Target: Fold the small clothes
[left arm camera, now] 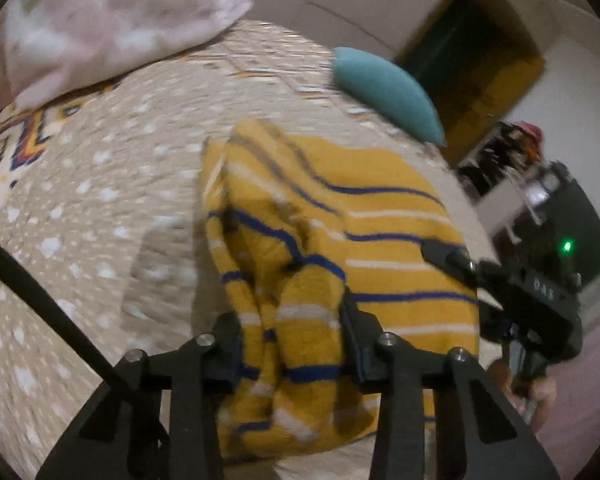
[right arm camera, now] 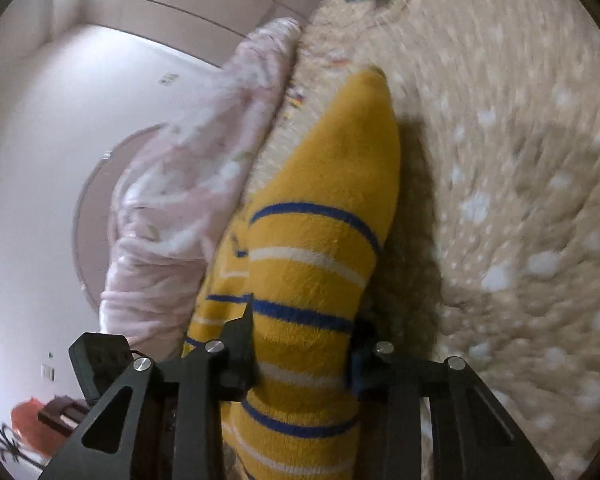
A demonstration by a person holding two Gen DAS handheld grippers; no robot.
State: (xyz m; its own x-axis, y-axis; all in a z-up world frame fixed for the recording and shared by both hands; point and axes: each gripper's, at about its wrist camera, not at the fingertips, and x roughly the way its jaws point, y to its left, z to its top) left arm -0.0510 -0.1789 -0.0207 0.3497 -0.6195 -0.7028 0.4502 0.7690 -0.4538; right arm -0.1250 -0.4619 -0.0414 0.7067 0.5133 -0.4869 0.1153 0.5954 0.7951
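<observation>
A small yellow knit garment (left arm camera: 340, 240) with blue and white stripes lies partly lifted over the beige dotted bedspread (left arm camera: 100, 208). My left gripper (left arm camera: 292, 340) is shut on a bunched fold of it at its near edge. My right gripper (right arm camera: 300, 348) is shut on another part of the same garment (right arm camera: 320, 240), which stretches away from its jaws toward the bed. The right gripper also shows in the left wrist view (left arm camera: 444, 254) at the garment's right edge, held by a hand.
A pink floral quilt (left arm camera: 112, 24) is heaped at the back of the bed, also in the right wrist view (right arm camera: 188, 184). A teal pillow (left arm camera: 384, 88) lies at the far right bed edge. Beyond the bed are a wall and furniture (left arm camera: 516, 148).
</observation>
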